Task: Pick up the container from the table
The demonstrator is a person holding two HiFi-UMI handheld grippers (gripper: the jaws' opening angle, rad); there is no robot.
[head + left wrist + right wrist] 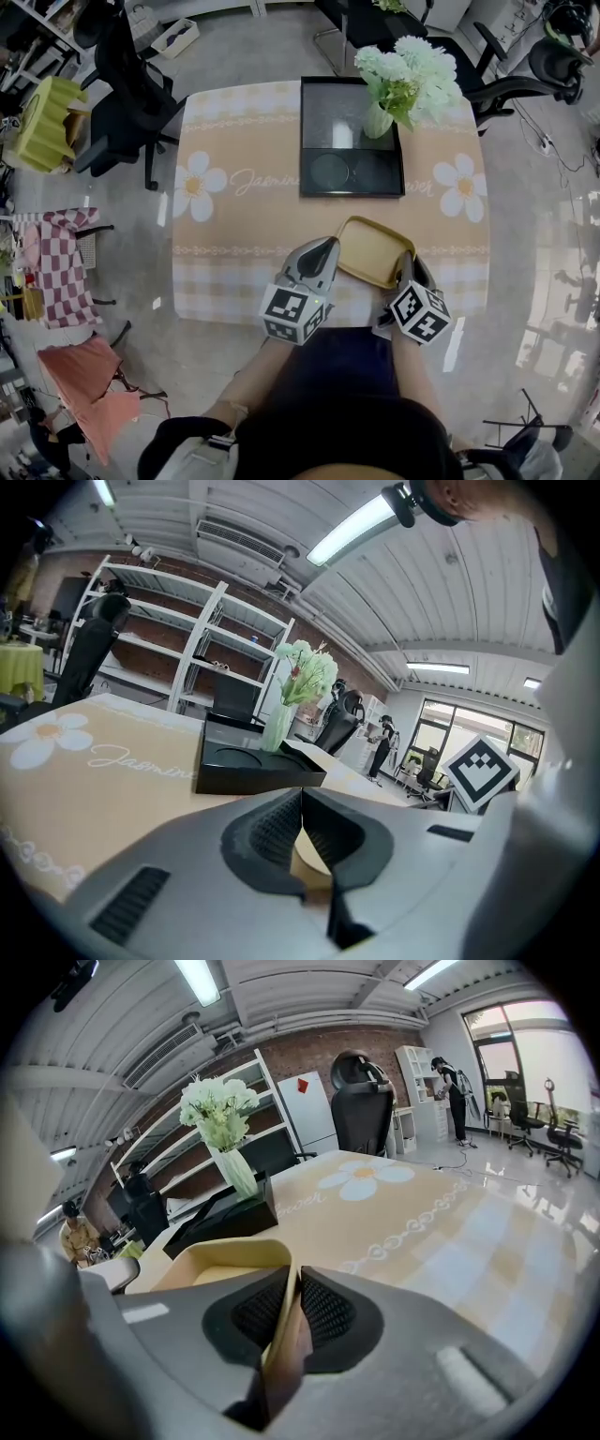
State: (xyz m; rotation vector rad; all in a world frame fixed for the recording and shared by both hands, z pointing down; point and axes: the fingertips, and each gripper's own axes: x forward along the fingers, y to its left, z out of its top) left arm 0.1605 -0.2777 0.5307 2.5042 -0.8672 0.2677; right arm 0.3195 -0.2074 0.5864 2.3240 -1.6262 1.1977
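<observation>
Glossy grey floor (141,309) carrying a rectangular table with a beige, daisy-printed cloth (244,225), flanked by black swivel office chairs (127,103). A red-and-white checked cloth (61,267) lies at the left edge of the head view. The far side of the room has a red brick wall (309,1054) fronted by white metal shelving (187,639). White ribbed ceiling (450,602) with long fluorescent tube lights (352,532) and a white wall-mounted air-conditioning unit (239,541). Daylight enters through tall framed windows (525,1044).
</observation>
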